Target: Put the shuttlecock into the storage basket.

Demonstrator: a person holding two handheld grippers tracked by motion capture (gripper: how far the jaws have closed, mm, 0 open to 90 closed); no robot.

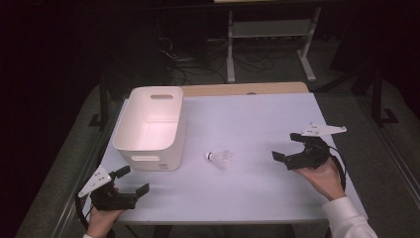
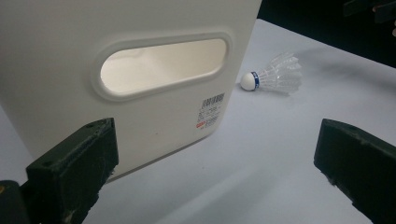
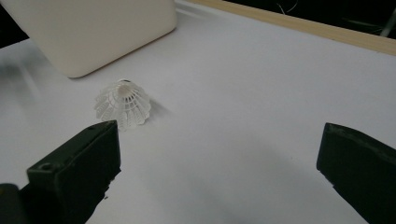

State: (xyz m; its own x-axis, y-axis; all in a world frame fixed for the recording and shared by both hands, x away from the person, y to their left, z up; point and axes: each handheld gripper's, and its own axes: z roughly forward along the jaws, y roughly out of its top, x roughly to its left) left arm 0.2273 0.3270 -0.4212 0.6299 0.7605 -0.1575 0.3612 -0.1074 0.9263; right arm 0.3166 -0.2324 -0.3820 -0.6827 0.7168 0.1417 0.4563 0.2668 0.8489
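Note:
A white plastic shuttlecock lies on its side in the middle of the white table, its cork tip toward the bin. The shuttlecock sits just past the bin's corner in the left gripper view; the shuttlecock faces skirt-first in the right gripper view. A white bin with handle slots stands at the left, looking empty. My left gripper is open near the front left corner, close to the bin. My right gripper is open at the right, aimed at the shuttlecock, a short way off.
The white table has a wooden strip along its far edge. Beyond it stand a metal frame and cables on a dark floor. The bin's corner sits behind the shuttlecock in the right gripper view.

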